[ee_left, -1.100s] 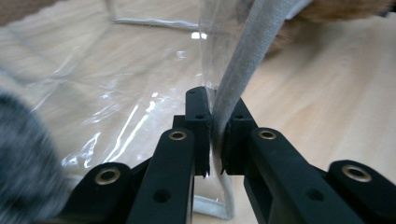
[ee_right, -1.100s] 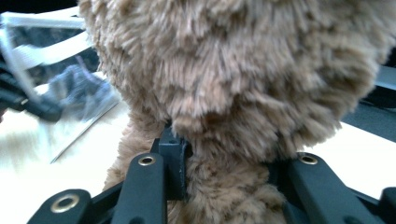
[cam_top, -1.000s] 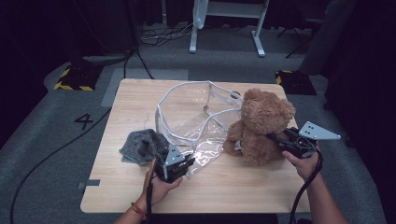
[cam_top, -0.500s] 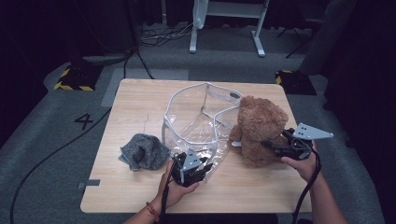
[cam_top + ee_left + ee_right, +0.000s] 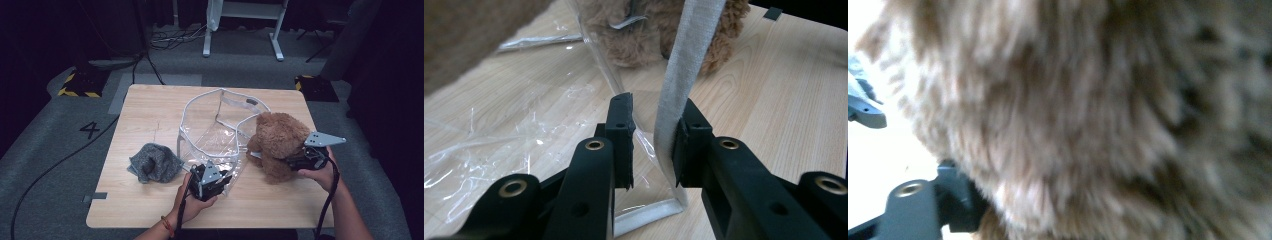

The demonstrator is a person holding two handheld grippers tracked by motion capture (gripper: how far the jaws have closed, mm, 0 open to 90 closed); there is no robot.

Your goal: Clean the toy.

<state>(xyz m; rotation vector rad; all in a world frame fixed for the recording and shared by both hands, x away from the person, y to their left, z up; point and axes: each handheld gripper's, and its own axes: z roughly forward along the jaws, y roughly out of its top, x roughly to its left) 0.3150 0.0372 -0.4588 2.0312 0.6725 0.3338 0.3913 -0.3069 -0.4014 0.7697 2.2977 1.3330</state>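
Teddy bear (image 5: 277,142) sits against right hand-held gripper (image 5: 295,162), jaws just opening around its fur. Left hand-held gripper (image 5: 651,145): jaws apart astride clear bag's (image 5: 212,132) white edging, one pad touching

right gripper view: teddy bear (image 5: 1108,115) fur is blurred and cut off at 12, 3 and 6 o'clock, hiding one jaw of the right gripper (image 5: 298,161) (grip on fur cannot be told).

Table (image 5: 150,107): far-left quarter bare, open for passage. Clear bag (image 5: 215,127) fills the middle; teddy bear (image 5: 277,140) stands against its right side, blocking the right tool (image 5: 295,161). Grey cloth (image 5: 154,162) lies near left of the bag. Front edge strip between the hands is free.
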